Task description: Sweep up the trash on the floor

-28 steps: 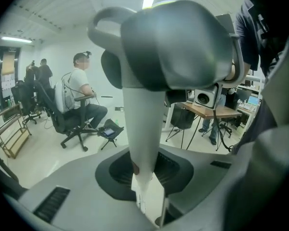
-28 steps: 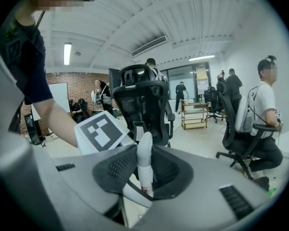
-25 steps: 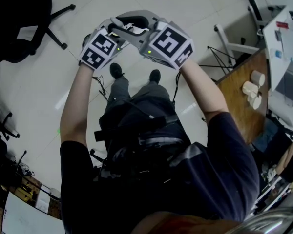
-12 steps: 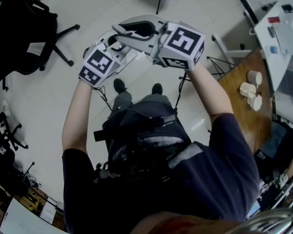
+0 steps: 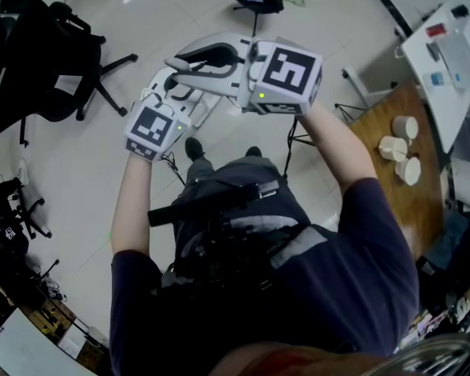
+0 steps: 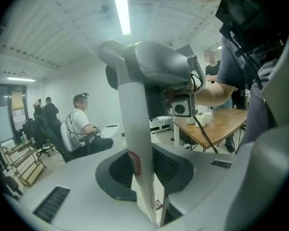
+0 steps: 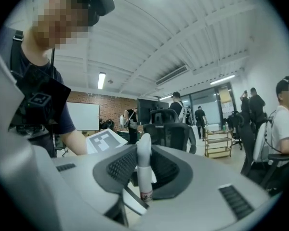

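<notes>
Both grippers are raised in front of the person's chest, close together. A white handle (image 6: pixel 135 129) with a red label stands upright between the left gripper's (image 6: pixel 151 196) jaws, which are shut on it. It runs up to the grey body of the right gripper (image 5: pixel 192 57). The right gripper (image 7: pixel 142 186) is shut on a white handle (image 7: pixel 143 162) whose rounded tip ends just past its jaws; it looks like the same handle. From the head view the left gripper (image 5: pixel 176 88) sits lower and to the left, with a white piece (image 5: pixel 202 104) between the two. The handle's lower end is hidden.
Black office chairs (image 5: pixel 55 53) stand on the pale floor at the left. A wooden table (image 5: pixel 384 178) with white cups (image 5: pixel 399 151) is at the right, a white desk (image 5: pixel 446 53) behind it. A seated person (image 6: pixel 79 124) and standing people are further off.
Both grippers have risen together with the handle and now sit higher and closer to the head camera. Their grips look the same.
</notes>
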Available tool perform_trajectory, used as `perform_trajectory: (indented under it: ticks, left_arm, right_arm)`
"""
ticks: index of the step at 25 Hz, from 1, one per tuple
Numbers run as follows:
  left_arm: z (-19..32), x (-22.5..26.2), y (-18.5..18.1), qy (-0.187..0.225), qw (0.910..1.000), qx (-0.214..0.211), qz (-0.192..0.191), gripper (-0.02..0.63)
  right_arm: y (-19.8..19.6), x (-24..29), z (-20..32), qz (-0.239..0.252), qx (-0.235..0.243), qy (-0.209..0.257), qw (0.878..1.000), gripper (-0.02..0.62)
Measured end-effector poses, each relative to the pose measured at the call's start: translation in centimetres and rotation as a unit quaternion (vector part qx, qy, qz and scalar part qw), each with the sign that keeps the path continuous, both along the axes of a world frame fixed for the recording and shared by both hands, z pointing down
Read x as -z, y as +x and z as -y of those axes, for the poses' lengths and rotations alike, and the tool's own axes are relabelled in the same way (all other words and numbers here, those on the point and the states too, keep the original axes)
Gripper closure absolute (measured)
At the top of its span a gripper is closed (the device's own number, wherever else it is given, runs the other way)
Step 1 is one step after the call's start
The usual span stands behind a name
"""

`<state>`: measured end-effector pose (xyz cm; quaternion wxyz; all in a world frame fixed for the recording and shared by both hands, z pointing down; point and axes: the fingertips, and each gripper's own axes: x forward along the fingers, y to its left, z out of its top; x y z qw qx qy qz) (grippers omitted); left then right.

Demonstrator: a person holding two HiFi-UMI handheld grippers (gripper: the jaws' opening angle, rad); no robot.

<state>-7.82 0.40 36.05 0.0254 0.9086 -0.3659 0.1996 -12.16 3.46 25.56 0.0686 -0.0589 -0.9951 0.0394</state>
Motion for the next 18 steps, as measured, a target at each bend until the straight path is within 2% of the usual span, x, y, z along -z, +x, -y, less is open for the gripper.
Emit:
perform_trajectory:
  ticks: [5, 9, 14, 18]
  left_arm:
    - [-0.9, 1.7, 3.0, 0.021, 0.9987, 0.041, -0.022, 0.531]
    - [-1.4, 2.5, 4.5, 0.024, 0.9975, 0.057, -0.034, 0.53]
    - [-2.3, 2.4, 5.3, 0.017, 0.9966, 0.058, -0.056, 0.531]
    - [-2.6, 1.7, 4.9, -0.013, 0.9954, 0.037, -0.088, 0.541]
  right_arm:
    - [3.5, 1.3, -1.5, 0.022, 0.049, 0.001, 0.999, 0.491]
    - [4.8, 2.1, -2.2, 0.035, 0.073, -0.003, 0.997, 0.491]
    - [5.0, 2.6, -2.8, 0.046, 0.097, -0.03, 0.994, 0.491]
    - [4.0, 1.5, -2.6, 0.023, 0.103, -0.041, 0.994, 0.492]
